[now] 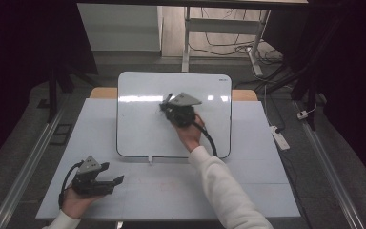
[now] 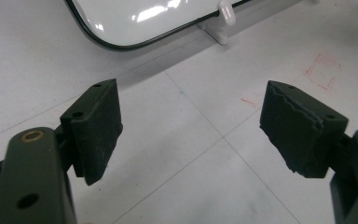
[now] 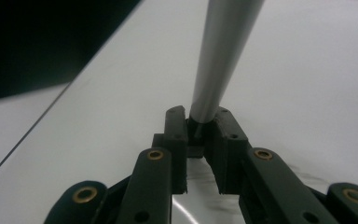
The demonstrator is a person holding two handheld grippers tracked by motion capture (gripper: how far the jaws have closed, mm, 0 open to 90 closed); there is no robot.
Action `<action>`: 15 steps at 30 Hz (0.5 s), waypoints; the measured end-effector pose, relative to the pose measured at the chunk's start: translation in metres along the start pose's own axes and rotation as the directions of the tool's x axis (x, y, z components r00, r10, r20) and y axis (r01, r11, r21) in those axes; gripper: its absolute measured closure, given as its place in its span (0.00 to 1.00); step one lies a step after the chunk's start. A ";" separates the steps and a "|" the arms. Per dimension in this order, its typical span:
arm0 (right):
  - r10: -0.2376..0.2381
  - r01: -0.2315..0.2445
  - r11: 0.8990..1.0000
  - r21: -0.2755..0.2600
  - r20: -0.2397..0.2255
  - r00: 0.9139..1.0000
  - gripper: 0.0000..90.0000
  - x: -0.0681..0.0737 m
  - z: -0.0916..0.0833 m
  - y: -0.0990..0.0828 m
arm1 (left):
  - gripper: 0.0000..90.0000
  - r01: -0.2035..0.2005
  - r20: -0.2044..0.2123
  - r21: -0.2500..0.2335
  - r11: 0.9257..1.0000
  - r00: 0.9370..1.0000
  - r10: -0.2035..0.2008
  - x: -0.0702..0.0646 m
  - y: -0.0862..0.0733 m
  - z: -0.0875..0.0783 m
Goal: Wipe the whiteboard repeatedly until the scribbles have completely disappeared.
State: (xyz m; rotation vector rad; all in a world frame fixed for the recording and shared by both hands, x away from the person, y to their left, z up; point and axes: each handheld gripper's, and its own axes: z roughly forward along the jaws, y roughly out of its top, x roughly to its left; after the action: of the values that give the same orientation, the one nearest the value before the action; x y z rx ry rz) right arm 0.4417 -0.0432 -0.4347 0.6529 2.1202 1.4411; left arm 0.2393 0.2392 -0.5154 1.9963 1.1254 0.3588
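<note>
Two tools share the work at a pale surface (image 1: 248, 191): the right tool (image 1: 164, 109), jaws clamped together on a grey marker (image 3: 221, 51), holds it over the middle of a whiteboard (image 1: 138, 133) lying flat, while the left tool (image 1: 114, 181) rests near the front-left corner, jaws wide apart and holding nothing. The step in hand looks like writing or drawing on the board; whether the tip touches cannot be told. The next move likely calls for steady downward pressure and a grip firm enough that the marker does not twist. Faint red marks (image 2: 324, 70) show on the surface near the board's edge. Beyond it, a grey floor carries loose cables (image 1: 233, 47), a power strip (image 1: 281, 138) and desk legs, with dark curtains on both sides.
</note>
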 end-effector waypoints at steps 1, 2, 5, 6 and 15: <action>-0.044 0.045 0.999 0.021 -0.030 0.999 0.86 0.008 0.003 -0.001 | 0.24 0.001 -0.002 0.002 1.000 1.000 -0.001 0.000 0.000 0.000; -0.074 0.075 0.997 0.029 -0.025 0.997 0.86 0.009 0.003 0.000 | 0.24 0.001 -0.002 0.002 1.000 1.000 -0.001 0.000 0.000 0.000; 0.018 -0.017 1.000 -0.027 0.056 0.998 0.86 -0.009 0.000 0.007 | 0.24 0.005 -0.001 0.003 1.000 1.000 -0.005 0.000 -0.001 0.000; 0.054 -0.052 0.998 -0.038 0.055 0.997 0.86 -0.013 0.000 0.008 | 0.24 0.006 -0.002 0.002 1.000 1.000 -0.006 0.000 0.000 0.000; 0.033 -0.033 0.999 0.002 0.009 0.999 0.86 -0.005 0.005 0.009 | 0.25 0.013 -0.010 -0.013 1.000 1.000 -0.013 0.001 -0.001 -0.001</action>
State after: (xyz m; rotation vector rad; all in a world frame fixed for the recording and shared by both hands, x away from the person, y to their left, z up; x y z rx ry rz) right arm 0.4500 -0.0396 -0.4272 0.6967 2.1141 1.4506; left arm 0.2385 0.2407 -0.5155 1.9771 1.1389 0.3695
